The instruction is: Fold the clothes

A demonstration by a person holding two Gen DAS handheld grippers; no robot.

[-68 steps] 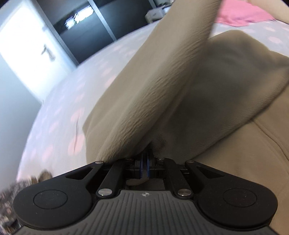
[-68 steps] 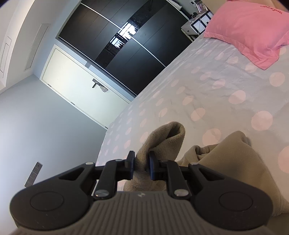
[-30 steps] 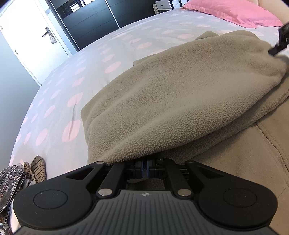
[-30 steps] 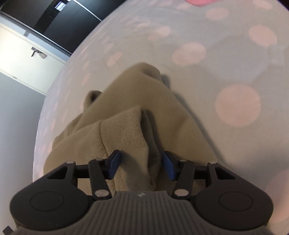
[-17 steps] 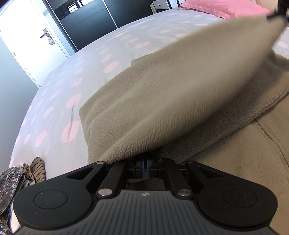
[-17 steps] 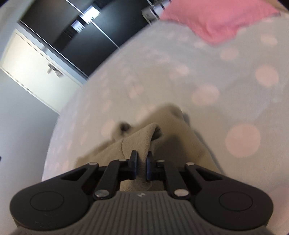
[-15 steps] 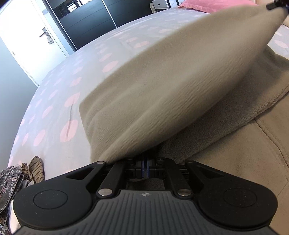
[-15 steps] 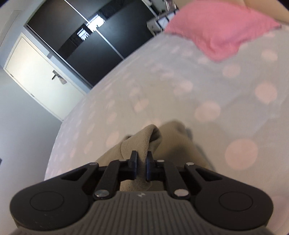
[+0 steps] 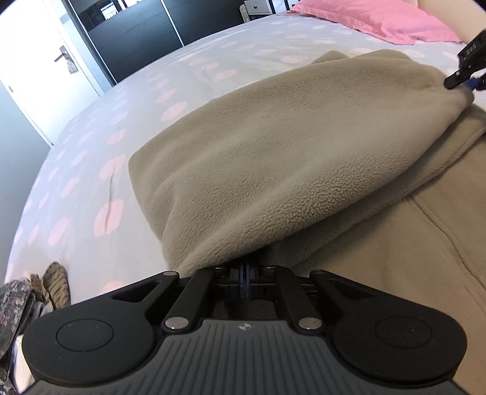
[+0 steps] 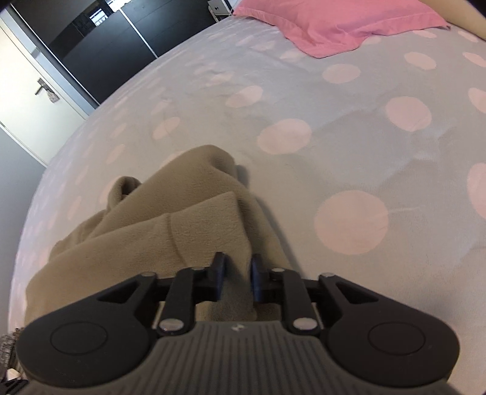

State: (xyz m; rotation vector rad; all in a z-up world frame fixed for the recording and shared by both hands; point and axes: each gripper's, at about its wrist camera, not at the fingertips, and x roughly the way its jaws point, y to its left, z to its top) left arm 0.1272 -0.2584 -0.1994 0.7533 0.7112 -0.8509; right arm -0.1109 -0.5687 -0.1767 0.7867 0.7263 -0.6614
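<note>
— Where's the fleece?
— The beige fleece [image 9: 273, 145] lies folded over on my dotted bedspread [image 10: 349, 127]. My left gripper [image 9: 244, 278] pinches its near edge.
— The right?
— My right gripper [image 10: 237, 273] has just been opening, jaws parted, fleece corner between them.

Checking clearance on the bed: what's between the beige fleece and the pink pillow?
Right wrist view: only bare polka-dot bedspread lies between the beige fleece and the pink pillow.
</note>
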